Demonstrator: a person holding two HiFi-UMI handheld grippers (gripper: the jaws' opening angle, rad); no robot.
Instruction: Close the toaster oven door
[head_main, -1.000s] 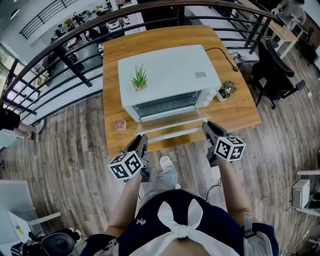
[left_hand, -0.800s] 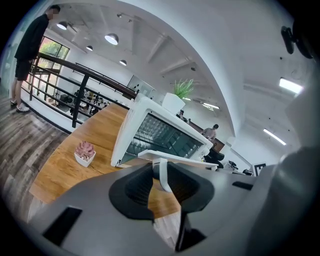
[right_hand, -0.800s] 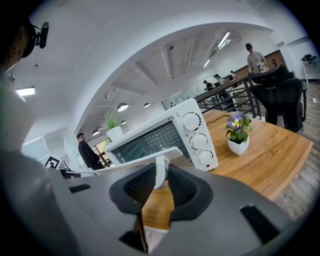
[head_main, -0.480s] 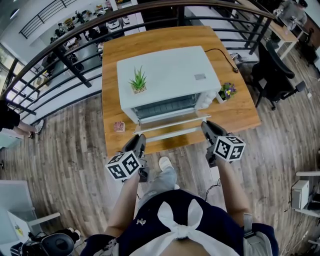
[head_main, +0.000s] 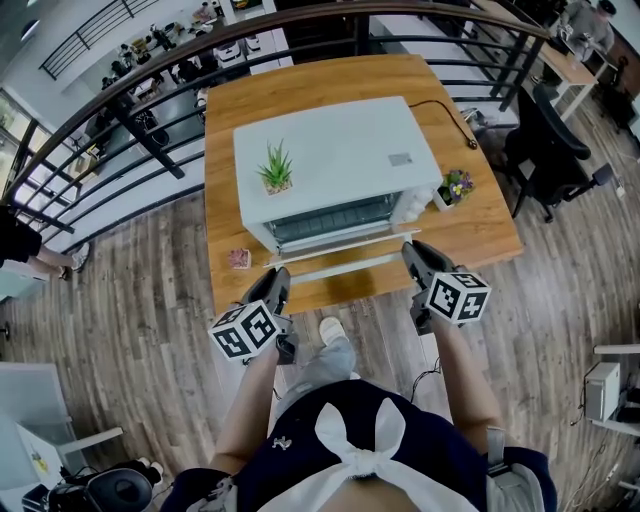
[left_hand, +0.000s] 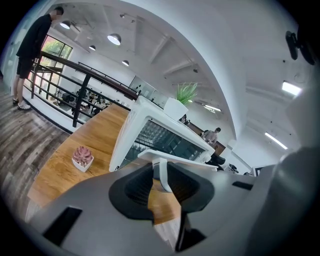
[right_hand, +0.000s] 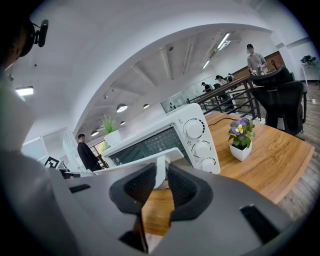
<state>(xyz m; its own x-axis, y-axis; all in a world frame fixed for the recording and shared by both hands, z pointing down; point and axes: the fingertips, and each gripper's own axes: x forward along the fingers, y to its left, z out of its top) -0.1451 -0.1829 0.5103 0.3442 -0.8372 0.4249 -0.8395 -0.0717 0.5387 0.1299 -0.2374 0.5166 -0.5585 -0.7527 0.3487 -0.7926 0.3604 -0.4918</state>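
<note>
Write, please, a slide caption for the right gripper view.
Right claw shut on the door handle of the part-open toaster oven, potted flower alongside.

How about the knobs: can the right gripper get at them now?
Likely yes, once freed: the right gripper grips the handle, while the knobs sit just right of the door, nothing between.

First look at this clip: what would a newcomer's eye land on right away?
A big white toaster oven fills the middle of a wooden table, its glass door hanging partly open toward the person. The left tongs and right tongs each grip one end of the door handle. A green potted plant sits on the oven's top, and a purple flower pot stands on the table at its right.
</note>
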